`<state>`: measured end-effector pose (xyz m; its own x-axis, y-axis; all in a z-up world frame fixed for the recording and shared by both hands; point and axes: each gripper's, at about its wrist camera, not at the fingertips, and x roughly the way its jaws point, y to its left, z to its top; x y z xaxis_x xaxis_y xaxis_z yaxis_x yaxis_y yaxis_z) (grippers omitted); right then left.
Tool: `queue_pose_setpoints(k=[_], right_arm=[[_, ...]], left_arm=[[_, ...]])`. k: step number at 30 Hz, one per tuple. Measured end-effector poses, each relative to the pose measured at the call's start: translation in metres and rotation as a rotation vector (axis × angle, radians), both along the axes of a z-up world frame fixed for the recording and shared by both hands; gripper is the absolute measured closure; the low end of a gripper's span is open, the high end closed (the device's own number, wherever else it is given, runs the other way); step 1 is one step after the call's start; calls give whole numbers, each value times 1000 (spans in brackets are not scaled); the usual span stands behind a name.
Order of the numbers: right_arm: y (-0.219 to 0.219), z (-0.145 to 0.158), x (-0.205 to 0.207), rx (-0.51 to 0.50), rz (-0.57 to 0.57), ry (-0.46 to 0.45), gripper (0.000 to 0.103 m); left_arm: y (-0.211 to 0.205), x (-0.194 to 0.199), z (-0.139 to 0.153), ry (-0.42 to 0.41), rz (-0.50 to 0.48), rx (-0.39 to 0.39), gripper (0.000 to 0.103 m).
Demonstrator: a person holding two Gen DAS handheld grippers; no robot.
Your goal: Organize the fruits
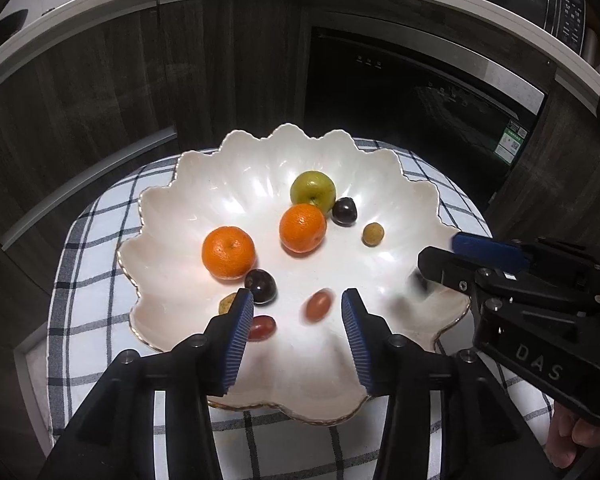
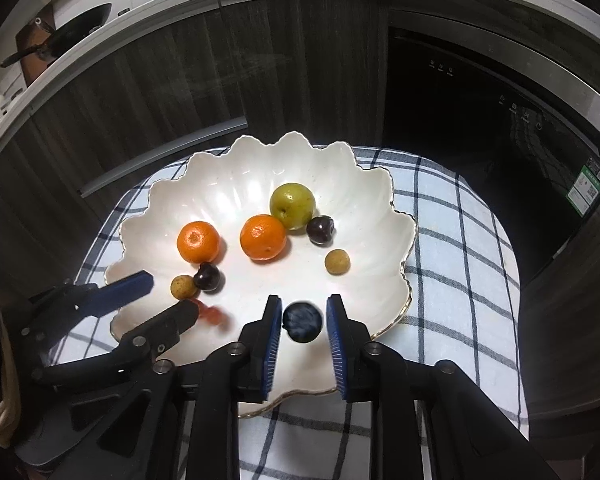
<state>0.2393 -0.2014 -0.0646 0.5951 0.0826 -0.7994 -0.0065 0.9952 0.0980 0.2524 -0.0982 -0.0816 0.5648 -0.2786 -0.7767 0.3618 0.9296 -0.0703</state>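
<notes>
A white scalloped bowl (image 1: 188, 208) (image 2: 364, 208) holds two oranges (image 1: 229, 252) (image 2: 263, 237), a green fruit (image 1: 313, 189) (image 2: 292, 205), dark plums (image 1: 260, 286) (image 2: 320, 230) and small tan fruits (image 1: 373, 234) (image 2: 337, 261). My left gripper (image 1: 298, 306) is open over the bowl's near side; a blurred red grape tomato (image 1: 318, 306) lies loose between its fingers, another (image 1: 262, 327) by the left finger. My right gripper (image 2: 304, 308) is open; a blurred dark blue fruit (image 2: 302, 321) sits between its fingers without touching them.
The bowl sits on a blue-checked cloth (image 1: 92, 280) (image 2: 460, 264) on a small table. Dark wood cabinets (image 1: 100, 80) and a black built-in appliance (image 2: 480, 120) stand behind. Each gripper shows in the other's view (image 1: 500, 272) (image 2: 140, 312).
</notes>
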Motion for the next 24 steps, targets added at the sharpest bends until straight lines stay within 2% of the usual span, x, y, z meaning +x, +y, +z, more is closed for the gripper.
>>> queue_pose_setpoints(k=[2, 6, 10, 15, 22, 24], right_arm=[[-2, 2, -1, 0, -12, -7, 58], [-8, 7, -3, 7, -43, -25, 37], [-8, 12, -6, 2, -51, -39, 33], [-10, 22, -11, -8, -82, -54, 25], [-10, 36, -22, -21, -100, -86, 23], [-9, 40, -26, -26, -103, -97, 23]], left_arm=[[2, 0, 2, -7, 11, 4, 54], [6, -2, 7, -23, 32, 10, 38], [7, -7, 14, -58, 51, 28, 35], [10, -11, 25, -83, 72, 32, 25], [16, -23, 41, -125, 89, 40, 19], [18, -28, 47, -139, 100, 49, 14]])
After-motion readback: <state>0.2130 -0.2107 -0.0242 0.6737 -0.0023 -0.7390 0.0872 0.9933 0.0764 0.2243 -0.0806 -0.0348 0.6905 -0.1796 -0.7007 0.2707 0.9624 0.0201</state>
